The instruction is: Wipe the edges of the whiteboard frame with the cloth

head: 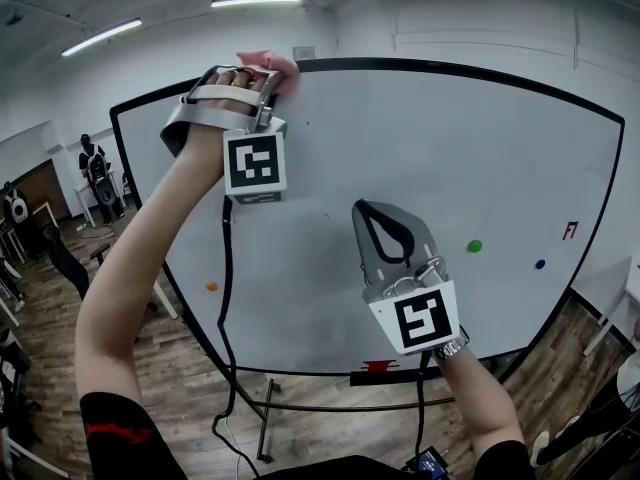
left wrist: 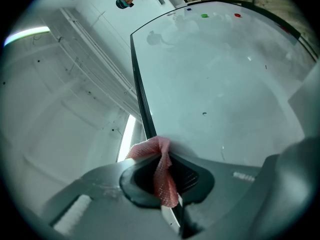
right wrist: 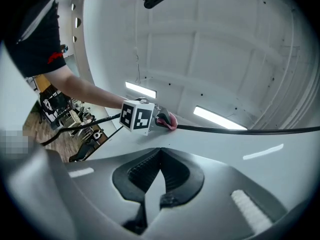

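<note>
Left hand-held gripper [head: 258,80] is clenched on the pink cloth [head: 275,65], with the cloth touching the top edge of the whiteboard frame [left wrist: 139,84], close to the frame's upper-left corner. Right hand-held gripper [right wrist: 160,154] is clenched on nothing, in front of the white board face inside the frame, lower and further right, well apart from the cloth. A green dot [head: 474,246] and a blue dot [head: 540,264] sit on the board face toward the frame's right edge.
</note>
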Action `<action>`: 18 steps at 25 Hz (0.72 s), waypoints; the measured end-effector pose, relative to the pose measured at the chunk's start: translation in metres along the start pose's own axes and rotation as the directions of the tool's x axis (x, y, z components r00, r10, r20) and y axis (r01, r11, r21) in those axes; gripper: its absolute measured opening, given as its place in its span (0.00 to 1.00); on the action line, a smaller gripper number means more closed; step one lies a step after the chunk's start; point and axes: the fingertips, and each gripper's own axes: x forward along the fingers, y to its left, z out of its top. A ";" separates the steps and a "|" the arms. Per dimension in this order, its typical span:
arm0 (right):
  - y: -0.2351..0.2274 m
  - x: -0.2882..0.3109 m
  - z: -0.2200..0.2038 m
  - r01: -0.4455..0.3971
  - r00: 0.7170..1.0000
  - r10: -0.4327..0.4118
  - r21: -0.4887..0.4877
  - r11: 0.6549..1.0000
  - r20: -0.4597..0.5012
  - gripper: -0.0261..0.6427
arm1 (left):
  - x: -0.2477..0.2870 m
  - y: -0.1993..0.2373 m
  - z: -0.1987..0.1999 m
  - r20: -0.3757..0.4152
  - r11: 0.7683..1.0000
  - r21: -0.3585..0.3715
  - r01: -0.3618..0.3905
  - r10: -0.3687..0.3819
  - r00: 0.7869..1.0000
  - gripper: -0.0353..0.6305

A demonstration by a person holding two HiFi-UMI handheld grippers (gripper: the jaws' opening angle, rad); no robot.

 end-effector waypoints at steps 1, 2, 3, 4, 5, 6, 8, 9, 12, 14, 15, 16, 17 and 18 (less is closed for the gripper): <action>0.000 -0.001 -0.001 -0.005 1.000 0.005 0.001 1.000 0.001 0.04 | 0.000 0.000 0.002 -0.005 1.000 -0.005 0.004 -0.004 1.000 0.09; 0.000 -0.001 -0.002 -0.010 1.000 0.010 0.002 1.000 0.002 0.04 | -0.001 -0.001 0.004 -0.006 1.000 -0.012 0.011 -0.011 1.000 0.09; 0.000 -0.002 -0.002 -0.015 1.000 0.014 0.003 1.000 0.003 0.04 | -0.002 0.000 0.006 -0.006 1.000 -0.016 0.015 -0.015 1.000 0.09; 0.001 -0.003 -0.002 -0.018 1.000 0.018 0.005 1.000 0.004 0.04 | -0.002 0.002 0.007 -0.007 1.000 -0.015 0.008 -0.008 1.000 0.09; 0.000 -0.004 -0.002 -0.021 1.000 0.020 0.008 1.000 0.004 0.04 | -0.002 0.004 0.009 -0.010 1.000 -0.010 -0.001 0.001 1.000 0.09; -0.002 -0.005 -0.002 -0.022 1.000 0.022 0.010 1.000 0.005 0.04 | -0.002 0.006 0.011 -0.012 1.000 -0.005 -0.006 0.006 1.000 0.09; -0.006 -0.007 -0.002 -0.025 1.000 0.025 0.010 1.000 0.009 0.04 | 0.000 0.008 0.015 -0.017 1.000 -0.003 -0.008 0.008 1.000 0.09; -0.007 -0.007 -0.002 -0.027 1.000 0.027 0.007 1.000 0.012 0.04 | 0.000 0.009 0.015 -0.020 1.000 -0.003 -0.008 0.008 1.000 0.09; -0.009 -0.009 -0.001 -0.031 0.999 0.031 0.003 1.000 0.011 0.04 | -0.001 0.009 0.017 -0.023 1.000 -0.003 -0.008 0.008 1.000 0.09; -0.012 -0.012 -0.002 -0.032 0.999 0.032 0.004 0.999 0.011 0.04 | -0.001 0.009 0.022 -0.024 1.000 -0.007 0.000 0.000 1.000 0.09; -0.014 -0.013 -0.002 -0.033 0.999 0.033 0.003 0.999 0.012 0.04 | -0.001 0.007 0.025 -0.022 1.000 -0.012 0.010 -0.010 1.000 0.09; -0.016 -0.014 -0.002 -0.035 0.999 0.035 0.000 0.999 0.014 0.04 | 0.000 0.007 0.028 -0.020 1.000 -0.015 0.017 -0.017 1.000 0.09; -0.017 -0.016 -0.001 -0.036 0.999 0.036 -0.003 0.999 0.016 0.04 | 0.001 0.008 0.029 -0.022 1.000 -0.011 0.012 -0.013 1.000 0.09; -0.018 -0.017 -0.001 -0.036 0.999 0.036 -0.005 0.999 0.016 0.04 | 0.002 0.009 0.030 -0.025 1.000 -0.005 0.003 -0.003 1.000 0.09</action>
